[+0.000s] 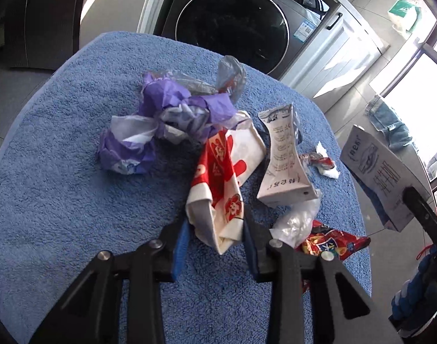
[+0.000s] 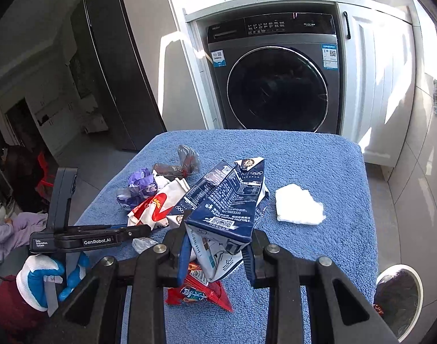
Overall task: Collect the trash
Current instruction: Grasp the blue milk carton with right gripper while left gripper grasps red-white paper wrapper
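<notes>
1. The left gripper (image 1: 215, 229) is pinching the near end of a crumpled red-and-white paper bag (image 1: 221, 183), jaws narrowed onto it, while the rest of the bag is lying on the blue-towelled worktop (image 1: 60, 200).
2. The right gripper (image 2: 217, 253) is clamping the lower corner of a flattened blue-and-white milk carton (image 2: 227, 200) and is carrying it lifted above the worktop.
3. Both pieces are looking light. The bag is soft and is likely to tear or slip if taken by a thin edge, so a bunched fold is the safer hold.
4. The carton is stiffer, with creased board; its folded corner is giving the pads a firm bite, though it may swing.
5. A purple crumpled wrapper (image 1: 161, 120), a white flattened carton (image 1: 284, 157), a red snack packet (image 1: 333, 243), clear plastic film (image 1: 298, 220) and a white tissue (image 2: 298, 206) are still lying on the towel, all flimsy.
6. A white bin (image 2: 402, 301) is sitting just beyond the worktop's right corner, probably the place for the trash.
</notes>
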`<state>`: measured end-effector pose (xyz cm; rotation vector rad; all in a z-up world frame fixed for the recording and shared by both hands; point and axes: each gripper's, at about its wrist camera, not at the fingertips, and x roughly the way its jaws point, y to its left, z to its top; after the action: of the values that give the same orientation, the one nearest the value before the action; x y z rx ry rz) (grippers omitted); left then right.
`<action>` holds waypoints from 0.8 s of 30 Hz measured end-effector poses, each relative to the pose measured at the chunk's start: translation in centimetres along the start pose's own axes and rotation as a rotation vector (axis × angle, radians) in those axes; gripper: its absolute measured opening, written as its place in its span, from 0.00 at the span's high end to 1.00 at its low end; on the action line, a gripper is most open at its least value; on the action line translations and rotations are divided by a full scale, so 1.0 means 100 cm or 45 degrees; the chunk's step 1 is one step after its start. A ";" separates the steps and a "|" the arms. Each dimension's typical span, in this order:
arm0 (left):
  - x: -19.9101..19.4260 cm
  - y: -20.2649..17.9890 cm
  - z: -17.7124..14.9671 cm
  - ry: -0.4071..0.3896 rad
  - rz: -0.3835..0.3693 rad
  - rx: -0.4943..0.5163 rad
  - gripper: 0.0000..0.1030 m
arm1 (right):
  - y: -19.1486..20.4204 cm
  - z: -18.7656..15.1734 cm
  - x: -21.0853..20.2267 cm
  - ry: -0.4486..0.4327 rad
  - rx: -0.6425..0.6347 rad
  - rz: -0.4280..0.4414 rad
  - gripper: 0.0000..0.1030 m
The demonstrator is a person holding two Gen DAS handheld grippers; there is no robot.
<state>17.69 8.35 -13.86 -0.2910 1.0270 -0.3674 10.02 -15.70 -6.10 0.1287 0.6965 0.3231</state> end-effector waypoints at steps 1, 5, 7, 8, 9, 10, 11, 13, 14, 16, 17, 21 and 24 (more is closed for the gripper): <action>-0.006 0.000 -0.001 -0.013 -0.008 -0.014 0.69 | -0.001 -0.001 -0.007 -0.015 0.007 0.005 0.73; -0.035 0.004 -0.009 -0.073 -0.015 -0.048 0.70 | -0.008 -0.007 -0.037 -0.082 0.040 0.012 0.73; -0.049 0.003 -0.016 -0.102 -0.015 -0.063 0.70 | -0.011 -0.011 -0.052 -0.107 0.047 0.004 0.73; -0.057 0.004 -0.020 -0.117 -0.011 -0.066 0.70 | -0.012 -0.013 -0.058 -0.119 0.049 -0.003 0.73; -0.064 0.004 -0.023 -0.127 -0.003 -0.071 0.70 | -0.014 -0.016 -0.064 -0.129 0.053 -0.008 0.73; -0.071 0.005 -0.027 -0.135 0.003 -0.076 0.70 | -0.017 -0.018 -0.072 -0.139 0.058 -0.013 0.73; -0.076 0.006 -0.031 -0.141 0.007 -0.083 0.70 | -0.020 -0.020 -0.078 -0.147 0.063 -0.019 0.73; -0.088 0.008 -0.039 -0.149 0.014 -0.097 0.71 | -0.027 -0.026 -0.090 -0.162 0.075 -0.038 0.73; -0.094 0.009 -0.044 -0.154 0.012 -0.104 0.71 | -0.030 -0.029 -0.096 -0.169 0.081 -0.047 0.73; -0.104 0.009 -0.052 -0.166 0.001 -0.121 0.71 | -0.037 -0.035 -0.108 -0.184 0.096 -0.074 0.73; -0.109 0.009 -0.056 -0.172 0.005 -0.127 0.71 | -0.041 -0.039 -0.114 -0.191 0.105 -0.086 0.73; -0.124 0.010 -0.068 -0.188 0.000 -0.155 0.71 | -0.060 -0.054 -0.132 -0.217 0.151 -0.144 0.73; -0.128 0.003 -0.070 -0.193 -0.020 -0.169 0.71 | -0.078 -0.065 -0.143 -0.233 0.203 -0.180 0.73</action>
<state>5.66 13.69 -7.47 -0.4399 0.9019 -0.2873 -2.51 -27.76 -4.13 0.2561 0.5463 0.1180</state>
